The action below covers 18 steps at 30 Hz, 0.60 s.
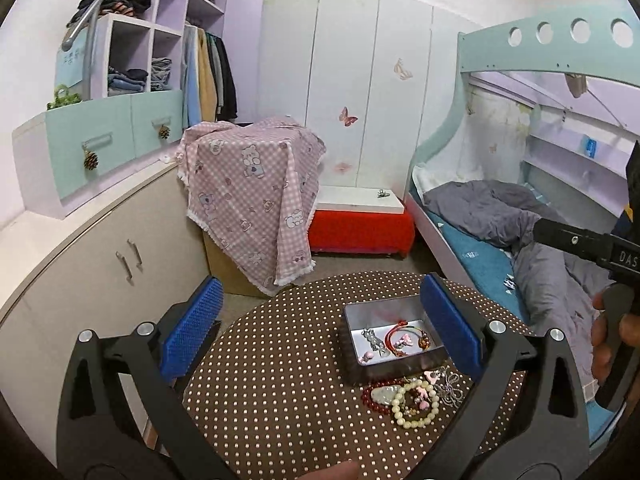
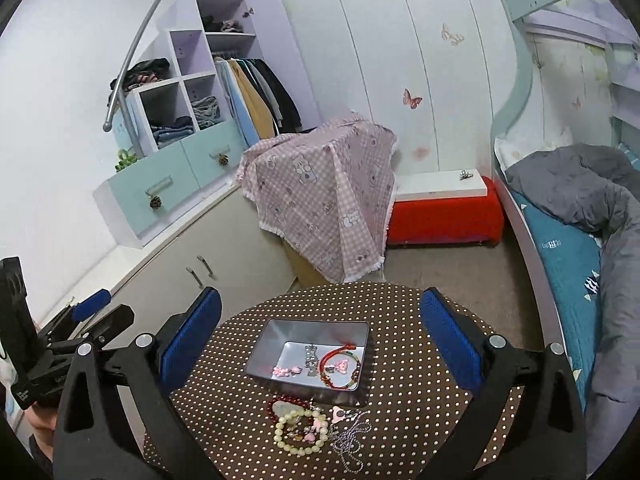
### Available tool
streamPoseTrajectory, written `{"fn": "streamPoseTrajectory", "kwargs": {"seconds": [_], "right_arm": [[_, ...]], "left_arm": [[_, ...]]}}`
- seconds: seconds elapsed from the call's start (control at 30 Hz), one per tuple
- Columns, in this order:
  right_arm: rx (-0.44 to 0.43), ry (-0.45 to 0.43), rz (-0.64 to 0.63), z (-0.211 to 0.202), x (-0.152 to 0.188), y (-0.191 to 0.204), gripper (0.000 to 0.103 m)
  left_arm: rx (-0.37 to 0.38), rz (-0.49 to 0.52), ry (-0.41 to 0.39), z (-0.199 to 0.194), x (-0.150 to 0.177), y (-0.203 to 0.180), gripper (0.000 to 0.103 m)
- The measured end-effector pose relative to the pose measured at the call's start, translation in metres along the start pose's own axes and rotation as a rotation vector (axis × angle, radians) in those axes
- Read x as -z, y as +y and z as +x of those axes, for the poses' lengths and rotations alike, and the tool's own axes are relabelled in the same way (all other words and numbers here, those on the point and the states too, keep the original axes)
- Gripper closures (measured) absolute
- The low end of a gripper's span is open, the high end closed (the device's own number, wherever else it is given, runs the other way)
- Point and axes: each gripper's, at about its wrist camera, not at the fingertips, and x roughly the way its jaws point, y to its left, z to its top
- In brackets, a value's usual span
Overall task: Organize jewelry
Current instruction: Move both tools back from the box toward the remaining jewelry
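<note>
A round table point(image 1: 272, 380) point(image 2: 404, 392) with a brown dotted cover carries a grey metal tin point(image 1: 352, 320) point(image 2: 264, 344). In the tin lie a red cord bracelet point(image 1: 394, 338) point(image 2: 332, 360), a silver charm and small pink pieces. In front of the tin sits a heap of jewelry: a cream bead bracelet point(image 1: 416, 404) point(image 2: 298, 432), a red bead string point(image 1: 372, 398) and a silver chain point(image 1: 450, 388) point(image 2: 352, 440). My left gripper point(image 1: 320, 320) hangs open above the table with nothing between its blue pads. My right gripper point(image 2: 320, 328) is open and empty above the tin.
A box under a pink checked cloth point(image 1: 252, 192) point(image 2: 324, 196) stands behind the table, with a red stool point(image 1: 360, 228) beside it. A bunk bed point(image 1: 520, 220) with a grey quilt lies to the right, low cabinets point(image 1: 100, 260) to the left. The person's hand point(image 1: 604, 344) holds the right gripper.
</note>
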Motion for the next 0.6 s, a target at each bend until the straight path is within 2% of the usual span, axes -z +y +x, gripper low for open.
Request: {"fn": "streamPoseTrajectory", "kwargs": {"seconds": [0.4, 0.6], "right_arm": [[0.033, -0.046, -0.042, -0.036, 0.012, 0.014, 0.007], [0.056, -0.024, -0.029, -0.043, 0.035, 0.008, 0.007]], "left_arm": [[-0.027, 0.005, -0.015, -0.025, 0.018, -0.005, 0.006], [-0.016, -0.003, 0.034, -0.021, 0.042, -0.007, 0.006]]}}
